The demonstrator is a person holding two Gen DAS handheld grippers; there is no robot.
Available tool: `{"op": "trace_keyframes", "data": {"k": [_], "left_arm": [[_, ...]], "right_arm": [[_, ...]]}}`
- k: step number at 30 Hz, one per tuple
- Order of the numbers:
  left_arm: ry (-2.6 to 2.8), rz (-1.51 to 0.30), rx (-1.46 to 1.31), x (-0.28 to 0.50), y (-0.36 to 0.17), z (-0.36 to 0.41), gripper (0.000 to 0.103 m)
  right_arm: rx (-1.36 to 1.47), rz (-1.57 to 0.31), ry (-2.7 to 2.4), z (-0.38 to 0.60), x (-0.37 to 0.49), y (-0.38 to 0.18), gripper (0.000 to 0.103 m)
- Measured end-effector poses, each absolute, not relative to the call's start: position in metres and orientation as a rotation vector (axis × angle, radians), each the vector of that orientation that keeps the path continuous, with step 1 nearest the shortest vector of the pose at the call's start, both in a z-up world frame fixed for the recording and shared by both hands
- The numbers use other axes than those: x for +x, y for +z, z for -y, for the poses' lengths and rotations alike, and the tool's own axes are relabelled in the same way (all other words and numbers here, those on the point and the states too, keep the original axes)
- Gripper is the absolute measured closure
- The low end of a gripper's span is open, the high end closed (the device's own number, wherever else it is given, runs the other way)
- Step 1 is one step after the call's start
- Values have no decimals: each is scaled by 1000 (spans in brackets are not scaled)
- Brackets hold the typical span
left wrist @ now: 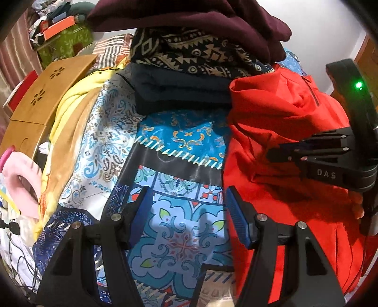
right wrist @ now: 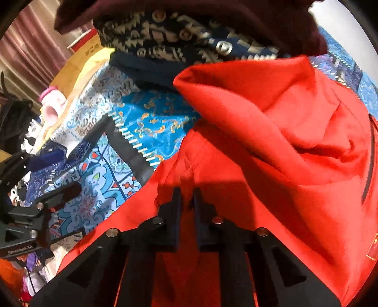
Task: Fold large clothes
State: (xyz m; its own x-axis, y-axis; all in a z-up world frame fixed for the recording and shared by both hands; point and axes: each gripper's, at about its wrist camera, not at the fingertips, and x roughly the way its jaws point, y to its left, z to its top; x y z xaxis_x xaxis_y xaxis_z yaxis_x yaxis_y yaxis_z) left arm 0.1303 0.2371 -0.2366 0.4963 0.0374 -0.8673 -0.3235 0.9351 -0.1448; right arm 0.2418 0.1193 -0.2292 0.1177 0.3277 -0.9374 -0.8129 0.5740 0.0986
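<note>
A bright red jacket lies crumpled on the blue patterned bedspread, filling the right side of both views. My left gripper hangs open just above the bedspread; its right blue pad sits at the jacket's left edge, with nothing between the pads. My right gripper has its fingers drawn together on a fold of the red jacket near its lower left edge. In the left wrist view the right gripper points into the jacket's middle. The left gripper shows at the left edge of the right wrist view.
A stack of folded clothes stands at the back: a maroon piece on top, a navy patterned one below, a dark one under that. At left lie a yellow blanket, a wooden lap table, a pink item and cables.
</note>
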Motion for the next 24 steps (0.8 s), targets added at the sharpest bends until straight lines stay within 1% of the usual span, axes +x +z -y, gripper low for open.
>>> {"op": "trace_keyframes", "data": {"k": [8, 10, 19, 24], "left_arm": [[154, -1064, -243, 153, -239, -209, 40], [130, -1080, -221, 162, -242, -200, 38], [65, -1189, -152, 208, -271, -158, 37], [170, -1169, -153, 223, -275, -157, 32]], "right_arm": [[-392, -995, 856, -85, 242, -167, 98], [-347, -956, 838, -71, 248, -150, 98], [-171, -743, 708, 16, 266, -70, 99], [-87, -667, 601, 65, 279, -44, 99]]}}
